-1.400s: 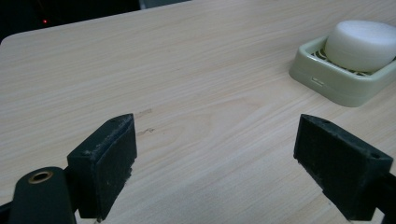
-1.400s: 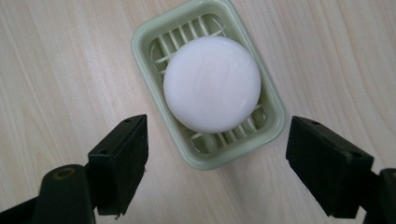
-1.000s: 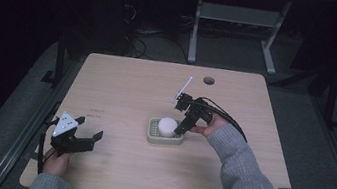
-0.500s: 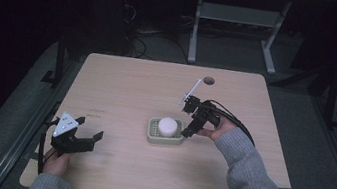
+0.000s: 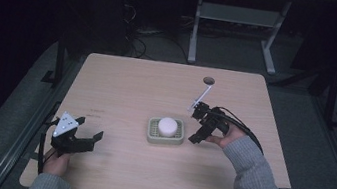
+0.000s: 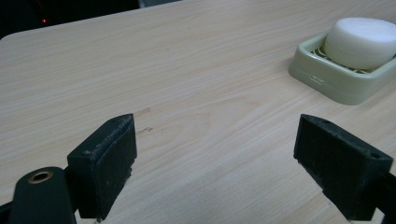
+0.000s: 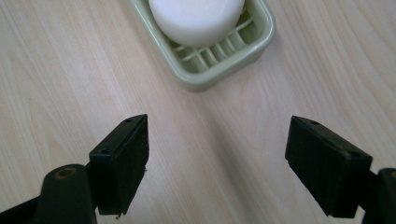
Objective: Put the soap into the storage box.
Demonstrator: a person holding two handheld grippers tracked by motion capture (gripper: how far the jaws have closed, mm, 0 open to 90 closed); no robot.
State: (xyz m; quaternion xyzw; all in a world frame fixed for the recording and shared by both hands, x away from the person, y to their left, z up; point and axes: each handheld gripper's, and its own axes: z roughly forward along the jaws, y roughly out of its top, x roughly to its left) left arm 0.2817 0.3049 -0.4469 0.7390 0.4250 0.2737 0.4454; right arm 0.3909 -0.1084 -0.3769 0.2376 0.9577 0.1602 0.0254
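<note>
Soap (image 5: 167,125), a round white bar, sits in a pale green slatted soap dish (image 5: 152,136) near the middle of the wooden table (image 5: 127,83), as our right gripper (image 5: 200,130) hovers just beside the dish, jaws spread wide and empty. Our left gripper (image 5: 80,138), equally open and empty, waits well apart. We judge that a careless sweep could knock the light dish or tip the soap out.

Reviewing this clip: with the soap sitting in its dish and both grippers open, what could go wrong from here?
The right hand-held gripper, jaws open, sits close beside the green soap dish; a careless sweep might nudge the light dish. The round white soap stands above the rim, so it could roll out if bumped.
</note>
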